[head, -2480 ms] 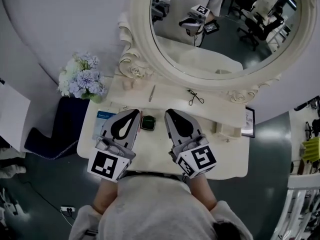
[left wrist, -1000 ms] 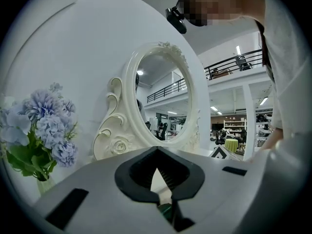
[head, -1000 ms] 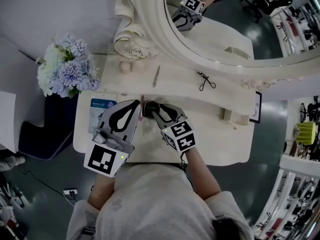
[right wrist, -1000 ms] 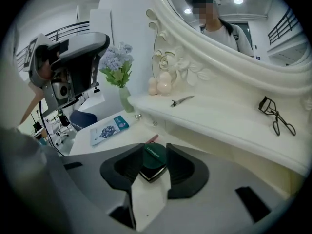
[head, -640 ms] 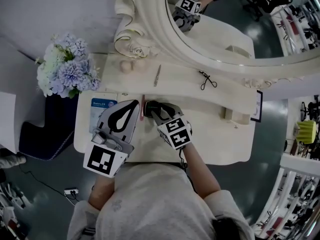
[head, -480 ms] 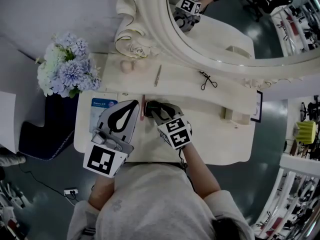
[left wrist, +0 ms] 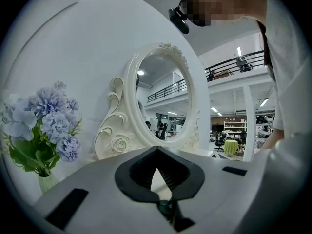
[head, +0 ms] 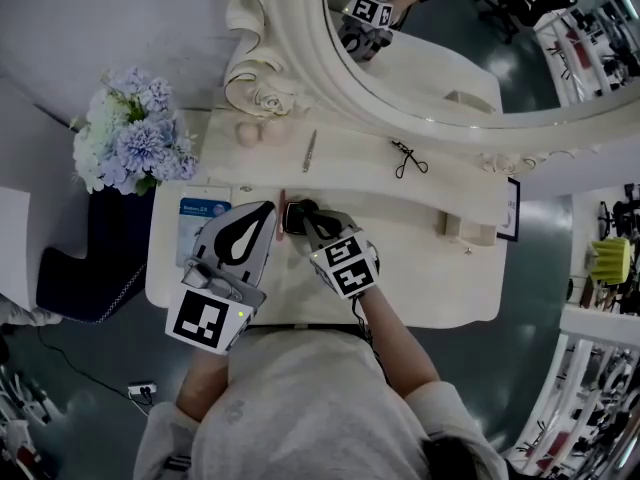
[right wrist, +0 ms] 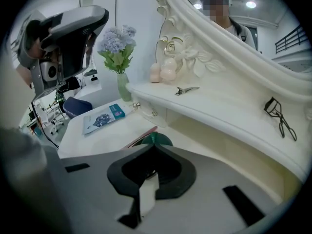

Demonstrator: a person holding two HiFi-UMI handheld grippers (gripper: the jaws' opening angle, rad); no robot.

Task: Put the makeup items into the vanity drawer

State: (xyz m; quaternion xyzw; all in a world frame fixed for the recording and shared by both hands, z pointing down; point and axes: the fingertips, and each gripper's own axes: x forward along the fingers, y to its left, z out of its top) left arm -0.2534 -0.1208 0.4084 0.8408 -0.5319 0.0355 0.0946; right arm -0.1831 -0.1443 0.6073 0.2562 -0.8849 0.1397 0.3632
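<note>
right tool (right wrist: 155, 147) has its jaws pressed together, tips meeting with nothing held between them, and they point down at the near edge of the green compact (right wrist: 159, 138). the compact lies flat on the white surface (head: 410, 268), just ahead of those tips. whether the tips touch it i cannot tell. a pink stick (right wrist: 142, 136) lies just beside the compact on its left.

the compact looks like a small, hard, smooth-shelled case: light and stiff, probably slippery on its domed lid, and it may hold a mirror or pressed powder that would crack if dropped. my judgement is to spread the jaws and take it across its width at the rim, low to the surface, not on the curved top.

left tool (left wrist: 156, 149) is also closed and empty. it is lifted off the work and looks toward the oval mirror (left wrist: 163, 104) and the flowers (left wrist: 46, 126).

from the head view, the right forearm reaches from the body up and to the left, so the right tool (head: 303, 215) leans inward. the left tool (head: 262, 211) sits close alongside, angled slightly right. two drawer knobs (right wrist: 137, 105) show under the raised shelf behind the compact, and that drawer looks closed, so it would need opening first.
</note>
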